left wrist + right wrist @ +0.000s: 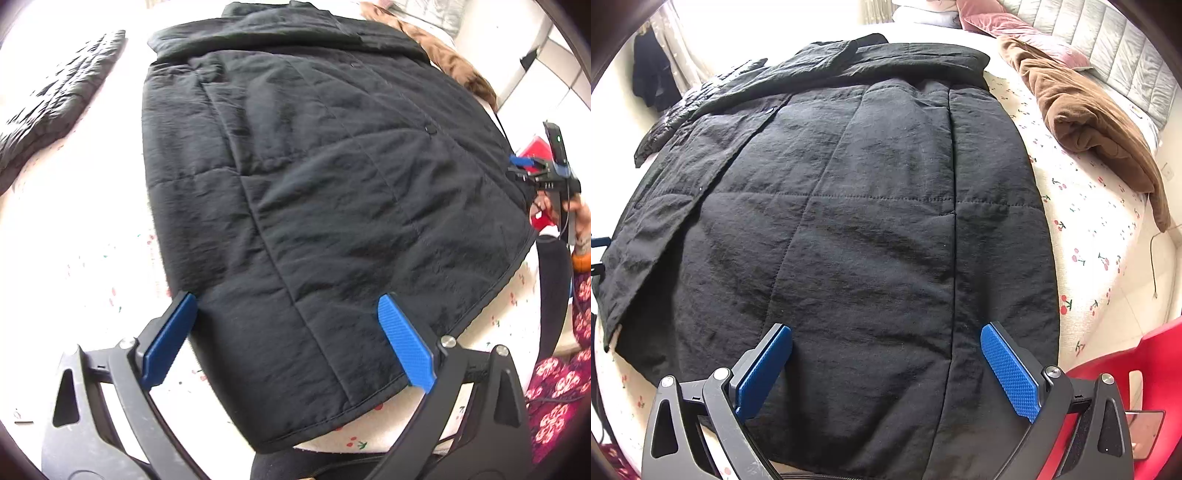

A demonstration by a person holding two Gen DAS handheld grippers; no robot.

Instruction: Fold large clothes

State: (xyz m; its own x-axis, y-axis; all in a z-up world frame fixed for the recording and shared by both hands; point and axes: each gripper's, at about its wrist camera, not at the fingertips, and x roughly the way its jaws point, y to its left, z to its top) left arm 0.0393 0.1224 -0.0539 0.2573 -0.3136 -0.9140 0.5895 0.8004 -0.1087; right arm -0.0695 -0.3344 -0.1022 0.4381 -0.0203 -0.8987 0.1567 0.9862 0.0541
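On the bed: we see the black coat (pixel 849 221) spread flat.
Free margin: bedsheet (pixel 1082 229) right of hem.
Left gripper (pixel 288 332): jaws wide, empty.
Right gripper (pixel 886 365): jaws wide, empty.

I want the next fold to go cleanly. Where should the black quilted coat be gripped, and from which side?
Grip the black quilted coat at its near hem, one corner per gripper, coming from the bed's near edge. The hem lies flat and free right under the open left gripper and right gripper.
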